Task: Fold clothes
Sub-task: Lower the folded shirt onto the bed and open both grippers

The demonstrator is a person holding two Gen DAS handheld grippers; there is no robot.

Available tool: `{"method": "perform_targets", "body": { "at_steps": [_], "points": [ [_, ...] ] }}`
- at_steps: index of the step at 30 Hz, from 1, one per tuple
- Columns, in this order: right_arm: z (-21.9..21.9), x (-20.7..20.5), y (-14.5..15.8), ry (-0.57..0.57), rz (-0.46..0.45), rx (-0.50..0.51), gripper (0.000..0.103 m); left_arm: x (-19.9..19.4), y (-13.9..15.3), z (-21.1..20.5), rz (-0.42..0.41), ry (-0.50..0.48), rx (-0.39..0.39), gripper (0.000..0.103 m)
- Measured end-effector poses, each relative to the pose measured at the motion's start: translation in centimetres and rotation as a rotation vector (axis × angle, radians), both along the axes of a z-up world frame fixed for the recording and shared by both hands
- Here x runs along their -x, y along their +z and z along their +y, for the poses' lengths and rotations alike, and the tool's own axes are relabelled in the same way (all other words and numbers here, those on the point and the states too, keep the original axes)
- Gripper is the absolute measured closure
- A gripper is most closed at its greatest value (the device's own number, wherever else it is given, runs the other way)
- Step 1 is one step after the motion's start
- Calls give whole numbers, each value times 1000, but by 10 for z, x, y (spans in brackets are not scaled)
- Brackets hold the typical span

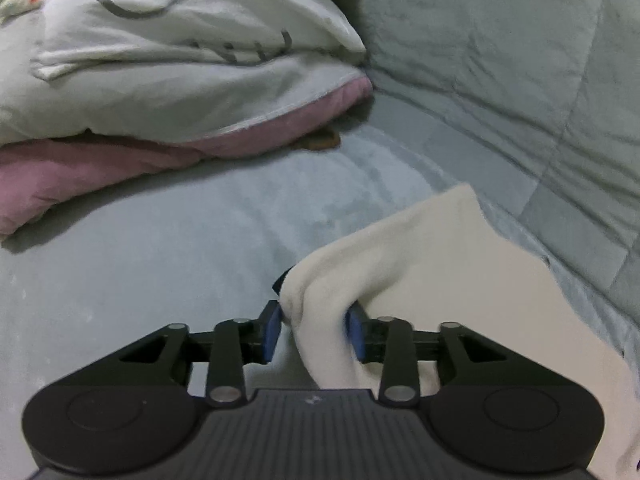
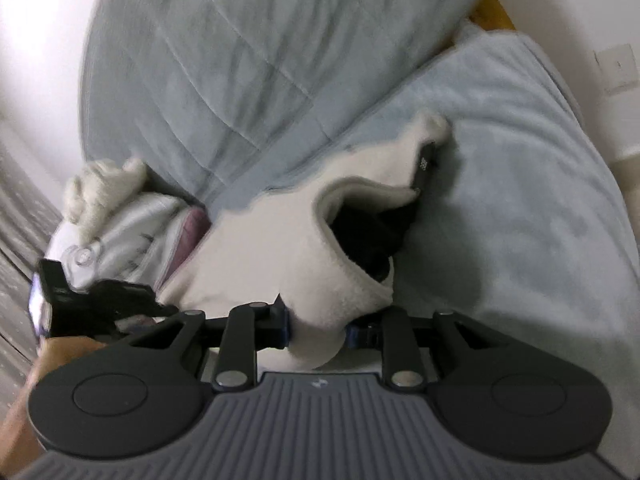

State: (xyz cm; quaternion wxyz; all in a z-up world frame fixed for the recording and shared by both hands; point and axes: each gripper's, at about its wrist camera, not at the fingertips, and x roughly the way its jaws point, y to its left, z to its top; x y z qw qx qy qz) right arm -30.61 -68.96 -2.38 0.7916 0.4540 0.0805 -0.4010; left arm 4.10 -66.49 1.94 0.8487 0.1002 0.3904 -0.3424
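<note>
A cream fleece garment lies on the pale blue bed sheet and runs back between the jaws of my left gripper. Its blue right pad touches the fabric, while a gap shows beside the left pad, so the jaws stand open around it. In the right wrist view a thick bunch of the same garment fills my right gripper, touching both pads. A dark opening shows in the fabric ahead. The left gripper's black body, held in a hand, appears at the left.
A pile of folded clothes sits at the back left: a white garment with grey line drawings on a pink one. A grey quilted blanket is bunched along the far side. A wall socket is beyond the bed.
</note>
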Motion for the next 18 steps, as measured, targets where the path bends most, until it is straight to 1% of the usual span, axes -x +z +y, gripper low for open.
{"method": "perform_targets", "body": {
  "at_steps": [1, 2, 3, 4, 5, 6, 9, 11, 13, 14, 15, 16, 17, 18],
  "points": [
    [1, -1, 2, 27, 19, -10, 57, -1, -1, 0, -3, -8, -14, 48],
    [5, 1, 6, 57, 23, -13, 46, -1, 0, 1, -10, -13, -24, 40],
    [8, 3, 9, 87, 28, -17, 39, -1, 2, 3, -32, -8, -25, 37],
    [12, 6, 14, 108, 26, -6, 25, -2, 5, 6, -49, -2, -23, 32],
    [17, 12, 20, 122, 18, 16, 22, -4, 9, 10, -72, 16, -21, 30],
    [22, 20, 28, 124, 15, 49, 22, -7, 14, 16, -101, 50, -23, 30],
    [31, 42, 51, 57, 61, 213, 20, -17, 19, 27, -116, 118, -25, 29],
    [27, 51, 63, 41, 100, 296, 19, -17, 24, 34, -142, 125, -7, 29],
    [17, 54, 72, 75, 123, 353, 19, -7, 30, 35, -175, 75, 7, 29],
    [12, 50, 76, 111, 126, 382, 19, 3, 33, 30, -196, 17, 14, 28],
    [7, 40, 80, 175, 123, 412, 19, 15, 34, 25, -216, -48, 20, 26],
    [4, 27, 80, 252, 116, 415, 19, 29, 33, 16, -232, -115, 17, 21],
    [1, 10, 78, 335, 109, 403, 19, 35, 32, 10, -238, -150, 6, 21],
    [-1, -5, 74, 409, 98, 385, 19, 45, 23, -2, -253, -209, -31, 21]
  ]
}}
